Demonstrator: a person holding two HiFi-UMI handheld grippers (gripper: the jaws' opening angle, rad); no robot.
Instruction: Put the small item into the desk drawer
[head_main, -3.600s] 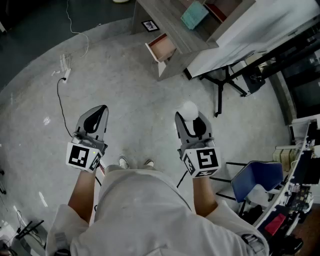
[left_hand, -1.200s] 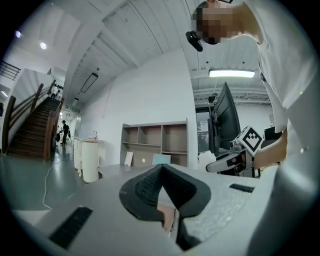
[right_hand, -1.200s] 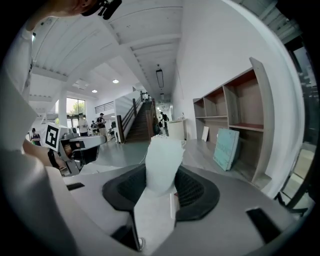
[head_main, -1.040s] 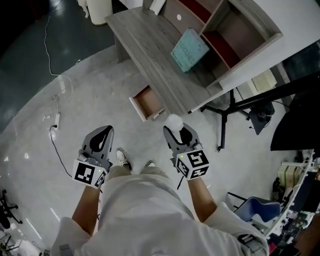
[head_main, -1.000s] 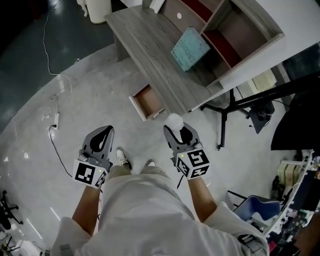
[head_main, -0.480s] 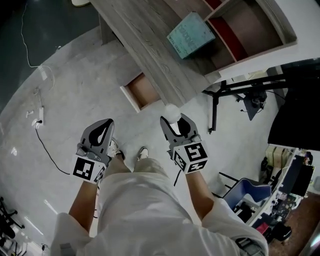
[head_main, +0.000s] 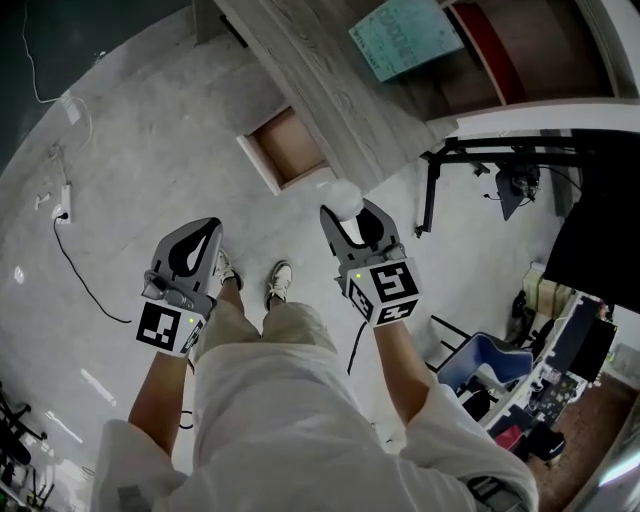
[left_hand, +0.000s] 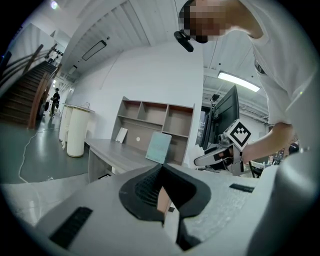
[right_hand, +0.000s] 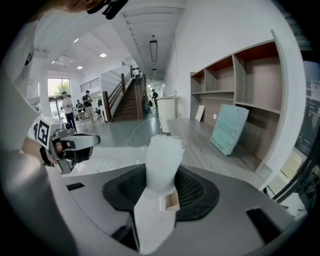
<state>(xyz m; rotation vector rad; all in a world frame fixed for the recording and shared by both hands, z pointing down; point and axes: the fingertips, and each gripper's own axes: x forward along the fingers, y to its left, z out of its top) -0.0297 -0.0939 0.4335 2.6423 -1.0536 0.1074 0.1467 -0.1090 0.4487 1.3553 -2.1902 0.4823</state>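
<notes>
The small item (head_main: 345, 195) is a white, soft-looking ball of mesh foam, and my right gripper (head_main: 346, 212) is shut on it. In the right gripper view the item (right_hand: 162, 150) stands up between the pads. The open desk drawer (head_main: 288, 148) shows a bare wooden inside and hangs under the grey desk (head_main: 310, 70), just ahead and left of the item. My left gripper (head_main: 205, 230) is shut on nothing, level with the right one over the floor. Its closed tips (left_hand: 162, 170) point toward the desk (left_hand: 112, 152).
A teal box (head_main: 405, 35) lies on the desk below the open shelves (head_main: 520, 60). A black stand (head_main: 470, 160) is right of the desk, and a blue chair (head_main: 490, 360) is further right. A cable (head_main: 75, 270) and power strip (head_main: 65, 195) lie on the floor at left.
The person has walked up to the desk: the drawer and desk edge now lie much nearer to both grippers. The right gripper still holds the white item; the left stays shut.
</notes>
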